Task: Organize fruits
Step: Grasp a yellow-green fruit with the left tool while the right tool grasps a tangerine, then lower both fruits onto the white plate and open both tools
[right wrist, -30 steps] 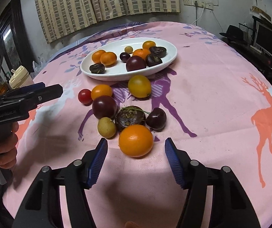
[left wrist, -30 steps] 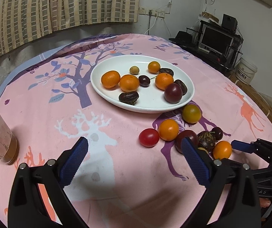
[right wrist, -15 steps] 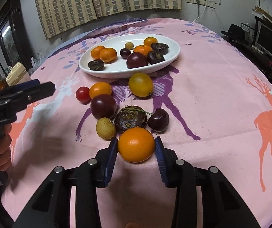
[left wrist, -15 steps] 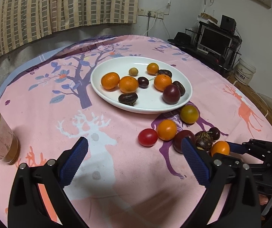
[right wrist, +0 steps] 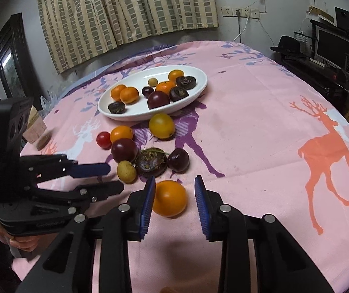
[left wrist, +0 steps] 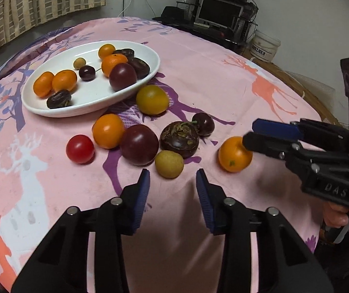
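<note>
Left wrist view: round table under a pink deer-print cloth [left wrist: 211,73]. White oval plate [left wrist: 94,92] sits far left, holding oranges, dark fruits and one small pale one. Loose fruit lies on the cloth just near of the plate. Striped curtain [left wrist: 40,7] far left, monitor [left wrist: 219,12] and white bucket [left wrist: 264,46] far right.

Left gripper [left wrist: 172,178]: jaws closing, nothing between them. The small yellow-green fruit [left wrist: 169,164] lies just past the tips. Right gripper [left wrist: 248,133] comes in from the right, tips at the orange fruit [left wrist: 233,157], which sits on the cloth apart from the cluster.

Versus a second ago: these jaws were spread wide, the view has swung onto the loose fruit, and the jar at the left edge has dropped out.

Right wrist view: same cloth, plate [right wrist: 198,90] far centre, curtain [right wrist: 125,12] behind, black hat [right wrist: 289,45] far right.

Right gripper [right wrist: 174,179]: jaws drawn in narrow. The orange fruit [right wrist: 169,199] touches the left pad, with a sliver of cloth showing at the right pad, so a firm pinch isn't clear. Left gripper [right wrist: 116,178] sits near left, by the yellow-green fruit.

Versus a second ago: the jaws stood wide either side of the orange, and the left gripper was further left.
</note>
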Tool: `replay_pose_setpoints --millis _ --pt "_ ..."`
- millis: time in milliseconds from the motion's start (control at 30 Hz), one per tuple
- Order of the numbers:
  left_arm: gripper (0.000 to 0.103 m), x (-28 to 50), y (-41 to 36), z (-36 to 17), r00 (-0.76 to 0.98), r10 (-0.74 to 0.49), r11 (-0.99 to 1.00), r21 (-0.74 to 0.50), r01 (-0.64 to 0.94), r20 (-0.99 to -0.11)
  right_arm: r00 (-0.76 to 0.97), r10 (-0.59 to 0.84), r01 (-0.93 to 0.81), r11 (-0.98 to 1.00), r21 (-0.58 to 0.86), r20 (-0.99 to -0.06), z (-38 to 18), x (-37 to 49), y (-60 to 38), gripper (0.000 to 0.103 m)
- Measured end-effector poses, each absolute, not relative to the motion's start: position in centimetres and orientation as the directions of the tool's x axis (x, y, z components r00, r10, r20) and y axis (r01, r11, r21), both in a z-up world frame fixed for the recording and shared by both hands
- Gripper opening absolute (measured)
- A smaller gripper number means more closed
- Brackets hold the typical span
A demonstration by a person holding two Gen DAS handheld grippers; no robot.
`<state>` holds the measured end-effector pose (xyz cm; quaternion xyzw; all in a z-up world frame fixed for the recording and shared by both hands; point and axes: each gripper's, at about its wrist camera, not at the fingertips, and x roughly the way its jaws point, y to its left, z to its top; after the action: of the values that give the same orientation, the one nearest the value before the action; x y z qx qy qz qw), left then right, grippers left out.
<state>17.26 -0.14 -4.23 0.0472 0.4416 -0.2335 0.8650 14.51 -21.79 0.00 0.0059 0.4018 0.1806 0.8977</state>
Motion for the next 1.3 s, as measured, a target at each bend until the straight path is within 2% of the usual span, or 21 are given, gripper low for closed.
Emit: replay_pose_setpoints --millis 333,433,533,767,900,1133,1300 --pt "0.038 18.8 -2.0 -4.7 0.514 -0.325 0.889 -0.071 0.452 -0.794 0.549 0.376 -0.397 0.903 0.164 -0.746 -1.2 14.4 -20.8 0.039" --pt "0.036 19.1 -2.3 -5.2 0.507 -0.315 0.890 -0.063 0.453 -0.803 0.528 0.376 -0.398 0.902 0.170 -0.761 -1.8 14.8 -20.7 0.041" --pt "0.028 19.2 -2.3 -5.3 0.513 -0.305 0.892 -0.052 0.448 -0.803 0.490 0.411 -0.407 0.888 0.215 -0.769 -2.5 15.2 -20.7 0.042" --pt "0.026 18.6 -0.6 -3.9 0.503 -0.354 0.891 -0.121 0.437 -0.789 0.514 0.410 -0.430 0.883 0.187 -0.753 -1.4 14.8 -20.4 0.039" --pt "0.026 19.2 1.8 -0.3 0.561 -0.396 0.894 -0.163 0.418 -0.727 0.567 0.427 -0.442 0.880 0.177 -0.705 1.2 15.5 -20.6 0.039" --pt "0.026 25.5 5.1 3.9 0.709 -0.299 0.951 -0.141 0.274 -0.639 0.637 0.458 -0.458 0.872 0.173 -0.621 4.7 22.9 -18.1 0.039" --pt "0.026 31.1 6.3 3.4 0.731 -0.227 0.974 -0.131 0.188 -0.644 0.660 0.405 -0.430 0.894 0.123 -0.633 4.5 29.8 -14.9 0.039"
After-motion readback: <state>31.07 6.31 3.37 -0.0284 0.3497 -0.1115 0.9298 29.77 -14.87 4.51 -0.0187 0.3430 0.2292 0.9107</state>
